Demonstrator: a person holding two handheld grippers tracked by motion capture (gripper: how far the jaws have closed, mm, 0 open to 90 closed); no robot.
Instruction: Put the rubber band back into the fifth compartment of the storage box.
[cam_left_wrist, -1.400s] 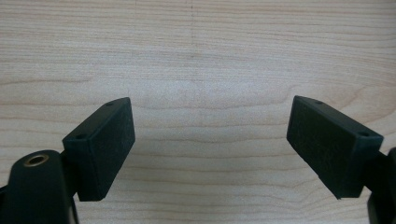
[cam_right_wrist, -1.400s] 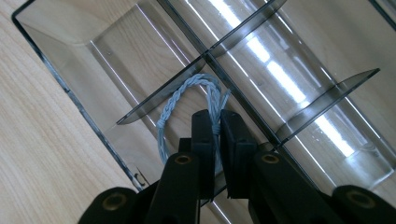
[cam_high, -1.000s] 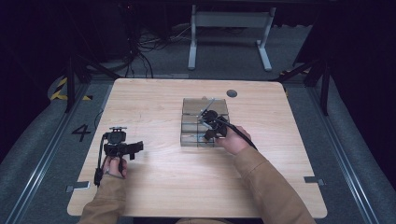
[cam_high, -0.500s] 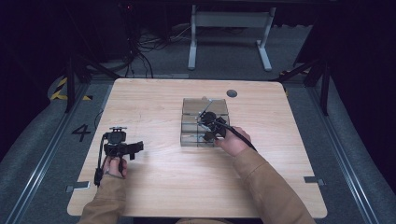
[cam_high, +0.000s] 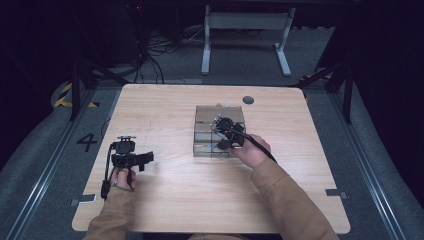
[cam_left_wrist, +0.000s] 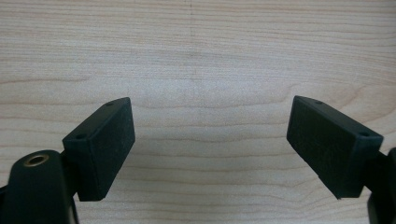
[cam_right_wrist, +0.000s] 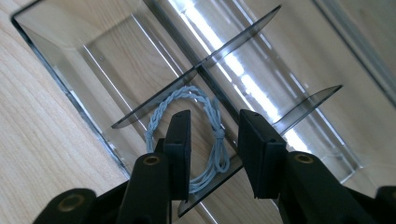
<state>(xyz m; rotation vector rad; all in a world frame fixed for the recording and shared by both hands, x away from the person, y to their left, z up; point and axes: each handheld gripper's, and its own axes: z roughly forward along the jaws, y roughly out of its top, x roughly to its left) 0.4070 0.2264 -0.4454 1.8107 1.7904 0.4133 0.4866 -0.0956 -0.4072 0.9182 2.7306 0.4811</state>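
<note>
A clear box (cam_high: 205, 114) with dividers (cam_right_wrist: 243, 37) stands right of the table's middle. A light blue braided cord loop (cam_right_wrist: 184, 92) lies on the floor of one near compartment. My right gripper (cam_high: 222, 131) hangs over that compartment, angled down into it. Its jaws (cam_right_wrist: 215, 122) have just been opening and now stand apart on either side of the cord's knotted end, with the pads off it. My left gripper (cam_high: 145, 159) rests near the table's left edge, held by a hand. It is open (cam_left_wrist: 210, 135) over bare wood with nothing between the jaws.
The wooden table (cam_high: 165, 105) has a dark round grommet (cam_high: 248, 100) behind the box. A white metal stand (cam_high: 245, 30) and cables are on the floor beyond the far edge. A sleeved right forearm (cam_high: 285, 195) crosses the near right of the table.
</note>
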